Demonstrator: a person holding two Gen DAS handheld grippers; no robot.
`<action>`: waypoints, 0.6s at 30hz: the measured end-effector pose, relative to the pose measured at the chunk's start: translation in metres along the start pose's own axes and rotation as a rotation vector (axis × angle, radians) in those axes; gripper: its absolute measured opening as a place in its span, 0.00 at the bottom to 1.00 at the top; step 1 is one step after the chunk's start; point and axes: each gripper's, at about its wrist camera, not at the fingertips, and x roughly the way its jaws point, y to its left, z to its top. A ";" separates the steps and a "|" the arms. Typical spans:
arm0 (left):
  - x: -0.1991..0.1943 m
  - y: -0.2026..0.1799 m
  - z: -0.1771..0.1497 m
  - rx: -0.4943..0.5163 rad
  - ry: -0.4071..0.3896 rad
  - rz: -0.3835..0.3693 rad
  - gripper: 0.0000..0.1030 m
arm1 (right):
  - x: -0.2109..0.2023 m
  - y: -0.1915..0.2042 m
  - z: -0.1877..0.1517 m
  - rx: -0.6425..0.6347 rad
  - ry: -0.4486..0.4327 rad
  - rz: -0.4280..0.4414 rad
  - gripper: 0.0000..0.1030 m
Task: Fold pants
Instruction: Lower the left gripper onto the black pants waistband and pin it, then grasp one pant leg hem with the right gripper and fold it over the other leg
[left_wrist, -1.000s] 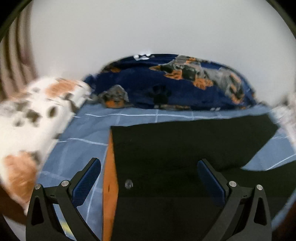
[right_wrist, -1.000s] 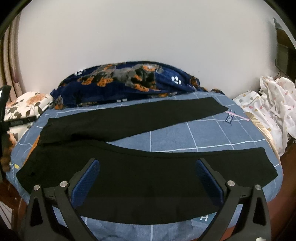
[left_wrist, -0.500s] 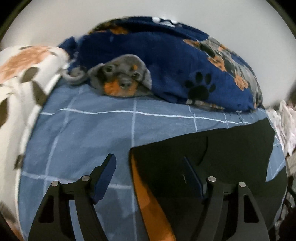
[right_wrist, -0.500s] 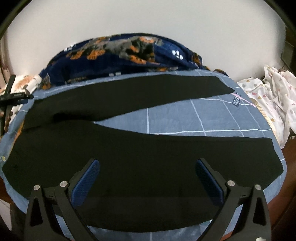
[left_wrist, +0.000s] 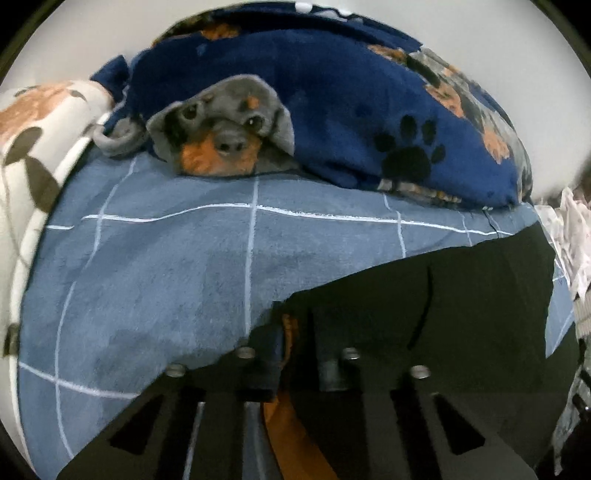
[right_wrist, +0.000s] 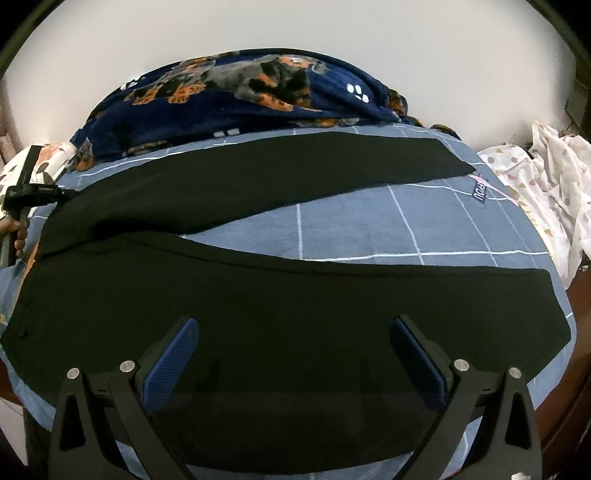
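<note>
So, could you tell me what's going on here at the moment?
A person with a handheld gripper in each hand is starting to fold black pants spread flat on a blue checked bedsheet, legs apart. The left gripper has closed on the waistband corner, where the orange lining shows. The right gripper hovers open above the nearer leg, holding nothing. No fold is made yet. A dog-print blanket lies bunched behind.

We have closed our left tool (left_wrist: 295, 343) on the waistband corner of the black pants (left_wrist: 461, 295), while our right tool (right_wrist: 295, 354) has dropped closer over them.
</note>
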 end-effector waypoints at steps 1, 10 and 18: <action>-0.007 -0.004 -0.003 0.015 -0.019 0.017 0.09 | -0.002 0.001 0.002 -0.005 -0.008 0.003 1.00; -0.103 -0.073 -0.048 0.074 -0.331 -0.044 0.09 | 0.020 -0.005 0.072 0.205 0.032 0.418 1.00; -0.159 -0.118 -0.109 0.096 -0.424 -0.128 0.09 | 0.105 0.023 0.148 0.425 0.159 0.763 0.98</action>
